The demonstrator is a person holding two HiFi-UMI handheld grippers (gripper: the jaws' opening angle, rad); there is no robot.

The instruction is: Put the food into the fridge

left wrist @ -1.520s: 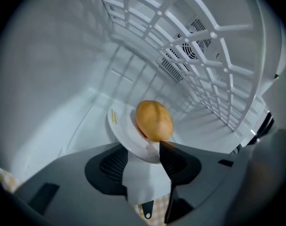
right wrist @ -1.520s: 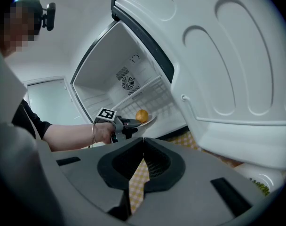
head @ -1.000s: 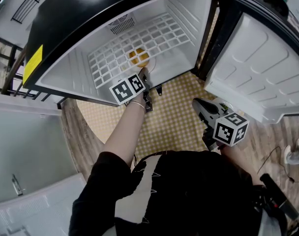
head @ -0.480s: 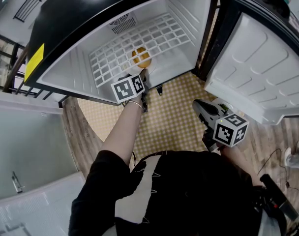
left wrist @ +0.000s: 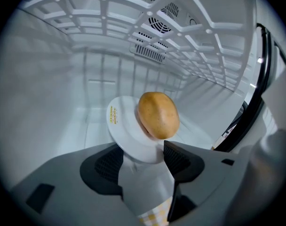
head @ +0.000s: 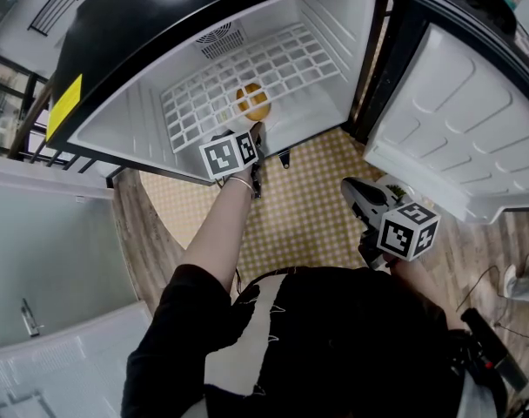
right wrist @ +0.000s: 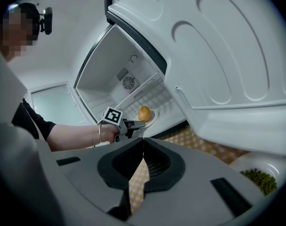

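Note:
A golden-brown oval food, like a potato (left wrist: 157,114) (head: 252,101) (right wrist: 144,113), lies on a small white plate (left wrist: 126,135) (right wrist: 154,117). The plate rests on the floor of the open white fridge (head: 160,133). My left gripper (left wrist: 142,149) (head: 256,132) (right wrist: 138,123) reaches in over the fridge's front edge. Its jaws have just been opening and stand wide, with the plate's near rim between them and not pinched. My right gripper (right wrist: 143,141) (head: 367,200) hangs back over the floor to the right, shut and holding nothing.
A white wire shelf (head: 247,64) spans the fridge above the plate. The fridge door (head: 456,129) stands open at the right. A checkered mat (head: 299,220) covers the floor in front. A white plate of green peas (right wrist: 261,180) sits low beside my right gripper.
The left gripper has rolled a little at the fridge's front edge. The plate with the food stays inside the fridge. The right gripper has not moved.

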